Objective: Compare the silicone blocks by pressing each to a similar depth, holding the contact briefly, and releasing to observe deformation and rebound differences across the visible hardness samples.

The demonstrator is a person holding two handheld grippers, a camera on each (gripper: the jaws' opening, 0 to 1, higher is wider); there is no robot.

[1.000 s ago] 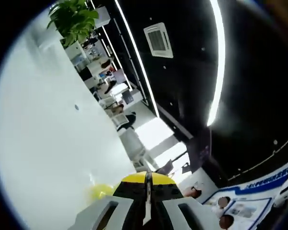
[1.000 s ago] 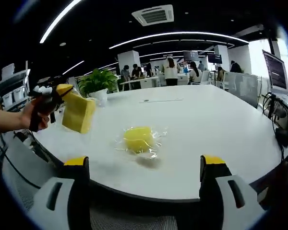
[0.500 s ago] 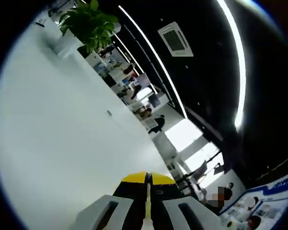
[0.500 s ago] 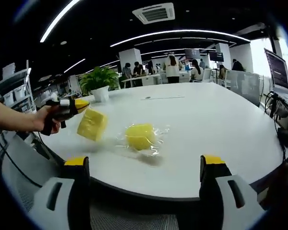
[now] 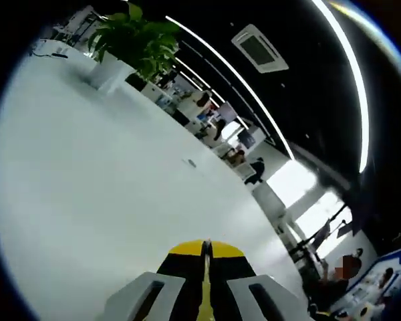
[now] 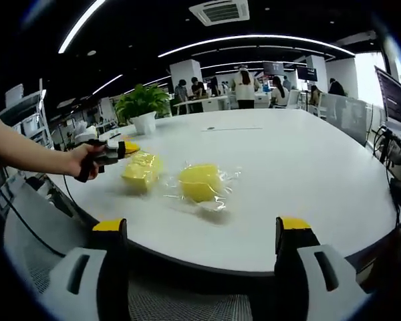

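Item 1, wrapped yellow block (image 6: 141, 171): a second ago it hung in the air, clear of the white round table (image 6: 301, 174); half a second ago it was tilted and lower. Now it sits at table level, just beside the second block, apparently resting on the surface. Whether the wrap's edge is pinched or freed cannot be told.

Item 2, second yellow block (image 6: 200, 182) in clear film: unmoved near the middle of the table's near side.

Item 3, left gripper (image 6: 113, 152), gripped by a person's hand (image 6: 85, 160): has come down with item 1. In the left gripper view its jaws (image 5: 205, 281) stand together with only a thin slit between, a yellow sliver showing low in the slit.

Item 4, right gripper (image 6: 202, 281): jaws spread wide, holding nothing, hanging short of the table edge.

Item 5, potted plant (image 6: 144, 107): at the table's far side.

Assessment: both samples now lie side by side, so pressing can likely begin; no press yet made.
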